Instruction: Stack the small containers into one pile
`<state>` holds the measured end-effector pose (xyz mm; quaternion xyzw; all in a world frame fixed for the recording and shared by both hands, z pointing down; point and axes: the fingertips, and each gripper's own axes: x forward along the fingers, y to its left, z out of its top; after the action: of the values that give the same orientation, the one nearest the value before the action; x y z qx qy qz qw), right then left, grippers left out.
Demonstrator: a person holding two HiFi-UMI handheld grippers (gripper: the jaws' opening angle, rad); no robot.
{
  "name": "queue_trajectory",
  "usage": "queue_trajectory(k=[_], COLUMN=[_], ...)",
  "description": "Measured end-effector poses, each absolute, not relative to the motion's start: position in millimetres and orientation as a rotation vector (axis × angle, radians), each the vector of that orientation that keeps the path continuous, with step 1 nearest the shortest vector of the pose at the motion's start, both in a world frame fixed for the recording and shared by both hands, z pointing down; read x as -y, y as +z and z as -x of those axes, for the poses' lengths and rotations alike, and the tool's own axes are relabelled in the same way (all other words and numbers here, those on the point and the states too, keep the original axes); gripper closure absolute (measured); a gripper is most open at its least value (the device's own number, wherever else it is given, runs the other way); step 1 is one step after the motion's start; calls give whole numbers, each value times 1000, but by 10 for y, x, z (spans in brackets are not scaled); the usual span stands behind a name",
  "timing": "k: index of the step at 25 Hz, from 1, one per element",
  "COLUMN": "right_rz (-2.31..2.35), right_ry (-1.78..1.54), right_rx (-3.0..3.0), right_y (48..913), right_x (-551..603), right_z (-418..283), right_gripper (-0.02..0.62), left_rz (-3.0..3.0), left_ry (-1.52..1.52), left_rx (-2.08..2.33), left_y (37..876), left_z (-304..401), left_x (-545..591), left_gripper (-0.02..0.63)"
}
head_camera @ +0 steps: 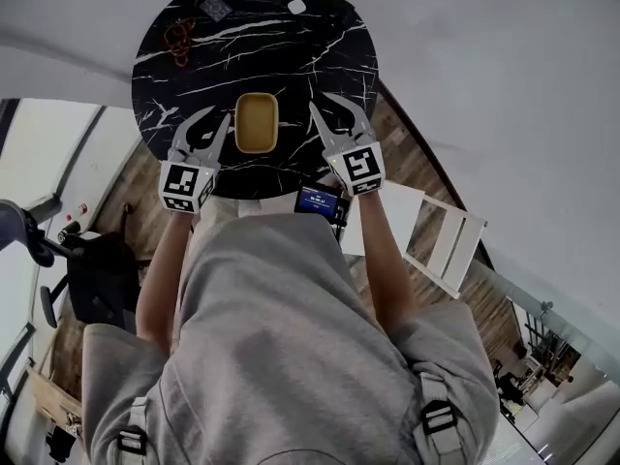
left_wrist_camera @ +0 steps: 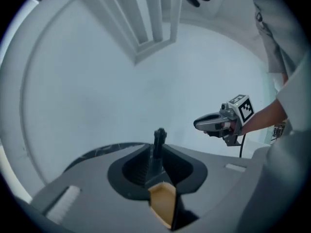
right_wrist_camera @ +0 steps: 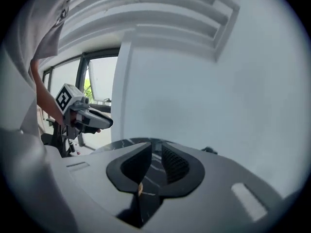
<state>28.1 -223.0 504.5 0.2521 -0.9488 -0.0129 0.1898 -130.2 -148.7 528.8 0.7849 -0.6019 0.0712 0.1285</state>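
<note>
Your left hand-held gripper [head_camera: 219,116] is raised above the near part of the table [head_camera: 320,51]. Its jaws stand a narrow gap apart and nothing is gripped between them.

Just to its right, the container [head_camera: 257,124] sits on the black, white-veined table, near the middle and toward the edge closest to you. It is tan, a rectangle with rounded corners, and its long side runs away from you. A paler rim runs around the top, and inside you see only a plain tan bottom. From above it shows a single rim, and you cannot tell whether others are nested in it. In the left gripper view, a slice of the same tan shows low down through the jaw gap.

On the container's other side, your right hand-held gripper [head_camera: 327,107] is also held above the table. Its jaws are a little apart and hold nothing. Neither gripper touches the container.

Along the table's far edge lie a brown loop [head_camera: 179,42], a grey square [head_camera: 215,8] and a white piece [head_camera: 296,7], all well apart from the container.
</note>
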Motion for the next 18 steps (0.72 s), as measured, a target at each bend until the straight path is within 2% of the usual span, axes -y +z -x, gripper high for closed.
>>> queue_trajectory(k=[5, 8, 12, 18], right_rz=[-988, -1093, -1103, -1089], right_ry=[-368, -419, -481, -499], right_rx=[2757, 2822, 2850, 2813], right_y=[3718, 3250, 3084, 3150], right_x=[2068, 1871, 1686, 1617], right_z=[-454, -471, -406, -325], right_gripper=[536, 548, 562, 584], left_rz=[-2479, -2596, -2670, -2711], left_ry=[85, 110, 93, 112], left_rx=[1921, 1988, 2074, 2037], left_y=[4095, 3594, 3290, 3310], left_z=[1319, 1228, 1177, 1139], left_x=[1470, 1416, 1364, 1353], left_gripper=[555, 572, 586, 592])
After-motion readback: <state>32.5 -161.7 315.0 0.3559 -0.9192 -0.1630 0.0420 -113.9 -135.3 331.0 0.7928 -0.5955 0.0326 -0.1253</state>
